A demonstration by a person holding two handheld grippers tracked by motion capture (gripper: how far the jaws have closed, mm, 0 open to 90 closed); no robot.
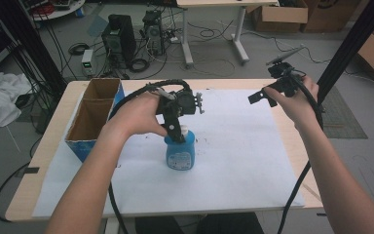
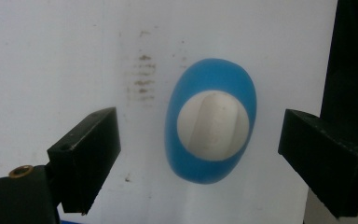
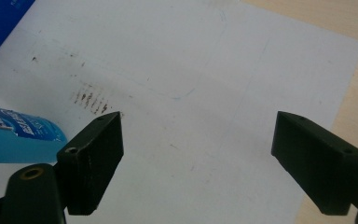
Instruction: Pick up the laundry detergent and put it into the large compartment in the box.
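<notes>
Blue oval plastic bottle (image 1: 179, 154) with a round white cap stands upright on smudged white paper (image 1: 233, 146); left gripper (image 1: 177, 132) hovers above, jaws spread wide. Right gripper (image 1: 260, 97), likewise spread, hangs apart.

The blue bottle (image 2: 209, 121) stands between the left gripper (image 2: 198, 154) fingers, with free room on both sides.

The right gripper (image 3: 198, 163) hangs with jaws wide apart over smudged white paper (image 3: 205, 70), a blue bottle (image 3: 14, 137) at the left edge, a blue box (image 3: 0, 23) corner upper left, bare table (image 3: 349, 107) at right.
</notes>
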